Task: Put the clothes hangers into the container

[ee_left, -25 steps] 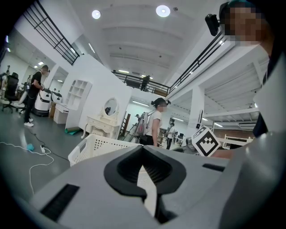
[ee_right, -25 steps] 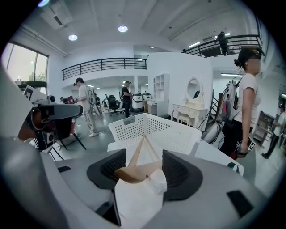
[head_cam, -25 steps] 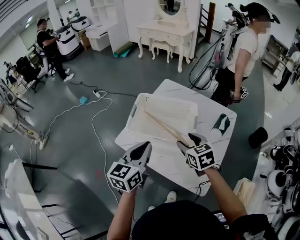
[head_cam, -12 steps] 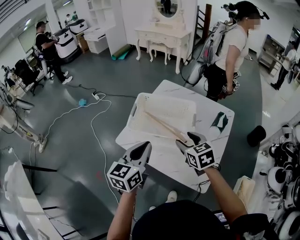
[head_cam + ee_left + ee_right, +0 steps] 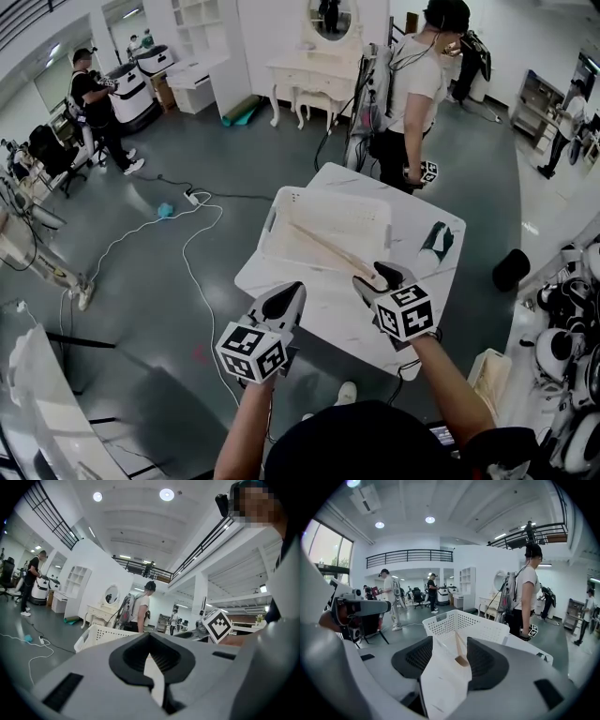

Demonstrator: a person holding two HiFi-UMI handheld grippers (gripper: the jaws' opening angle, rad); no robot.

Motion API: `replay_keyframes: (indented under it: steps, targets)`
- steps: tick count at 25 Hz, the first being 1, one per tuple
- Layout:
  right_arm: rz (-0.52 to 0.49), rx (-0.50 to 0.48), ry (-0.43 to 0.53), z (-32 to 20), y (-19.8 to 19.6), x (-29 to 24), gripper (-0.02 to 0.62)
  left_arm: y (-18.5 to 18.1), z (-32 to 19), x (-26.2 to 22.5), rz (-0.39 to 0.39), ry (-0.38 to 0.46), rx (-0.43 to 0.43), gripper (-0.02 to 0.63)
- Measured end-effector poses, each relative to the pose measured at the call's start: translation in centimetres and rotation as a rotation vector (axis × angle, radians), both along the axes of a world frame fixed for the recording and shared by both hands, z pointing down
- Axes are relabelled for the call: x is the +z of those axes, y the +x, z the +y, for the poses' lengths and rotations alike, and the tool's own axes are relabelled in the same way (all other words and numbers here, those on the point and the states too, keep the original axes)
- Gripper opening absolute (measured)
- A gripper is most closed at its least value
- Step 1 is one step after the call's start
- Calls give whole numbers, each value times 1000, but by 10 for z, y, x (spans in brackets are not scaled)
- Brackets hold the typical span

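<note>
A white perforated basket [image 5: 281,202] stands on the white marble table [image 5: 319,314]. One wooden hanger [image 5: 328,251] lies slanted across it, its far end inside the basket and its near end over the rim toward me. My right gripper [image 5: 378,278] is open at that near end; in the right gripper view the hanger's tip [image 5: 461,659] sits between the spread fingers, close to the right pad [image 5: 483,660]. My left gripper [image 5: 287,298] hangs shut and empty over the table's near left edge, just short of the basket [image 5: 101,634].
A dark green and white object [image 5: 438,246] lies on the table right of the basket. A person with a backpack [image 5: 412,84] stands at the table's far side. Cables [image 5: 187,244] trail on the floor at left. A white dressing table [image 5: 323,70] stands behind.
The person beyond the table has walked to the left. Both grippers, the hanger and the basket have stayed where they were.
</note>
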State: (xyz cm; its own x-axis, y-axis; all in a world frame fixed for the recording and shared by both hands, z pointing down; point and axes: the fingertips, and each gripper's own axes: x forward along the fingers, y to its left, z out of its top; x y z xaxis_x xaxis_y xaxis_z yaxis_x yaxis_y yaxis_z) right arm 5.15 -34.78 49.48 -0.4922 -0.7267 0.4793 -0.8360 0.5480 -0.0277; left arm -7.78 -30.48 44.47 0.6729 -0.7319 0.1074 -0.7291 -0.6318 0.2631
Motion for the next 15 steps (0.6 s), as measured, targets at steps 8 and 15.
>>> replay_keyframes:
  steps: [8, 15]
  targets:
    - [-9, 43, 28, 17, -3, -10, 150, -3, 15, -8, 4, 16, 22, 3]
    - [22, 78, 79, 34, -5, -20, 47, -3, 28, -10, -18, 28, 52, 3]
